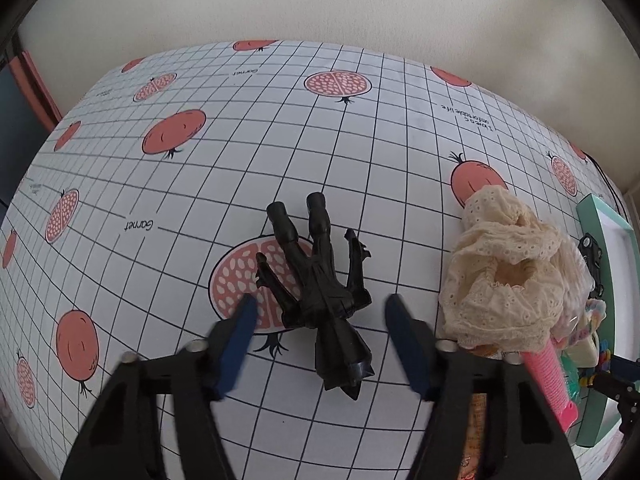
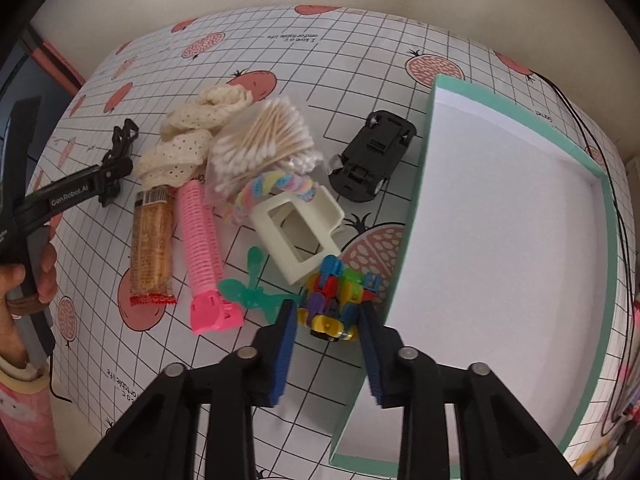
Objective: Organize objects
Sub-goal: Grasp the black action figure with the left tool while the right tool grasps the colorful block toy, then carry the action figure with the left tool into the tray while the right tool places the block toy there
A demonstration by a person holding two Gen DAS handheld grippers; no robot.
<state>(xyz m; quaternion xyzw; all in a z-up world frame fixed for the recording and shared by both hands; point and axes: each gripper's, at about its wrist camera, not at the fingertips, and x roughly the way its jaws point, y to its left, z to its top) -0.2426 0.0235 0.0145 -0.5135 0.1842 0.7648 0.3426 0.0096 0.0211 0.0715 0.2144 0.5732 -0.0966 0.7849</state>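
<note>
A table under a white grid cloth (image 1: 360,152) printed with pomegranates stands against a plain cream wall (image 1: 320,0).

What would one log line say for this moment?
left tool: open over black figure | right tool: closing on colourful block toy | box: empty

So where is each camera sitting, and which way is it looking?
Left wrist: rides on the left gripper, looking forward and down at the black action figure lying on the tablecloth; both blue fingers show, spread apart.
Right wrist: rides on the right gripper, looking at the colorful block toy beside the teal box; the person's left hand shows.
Shared: the lace cloth, pink hair roller and black toy car.
</note>
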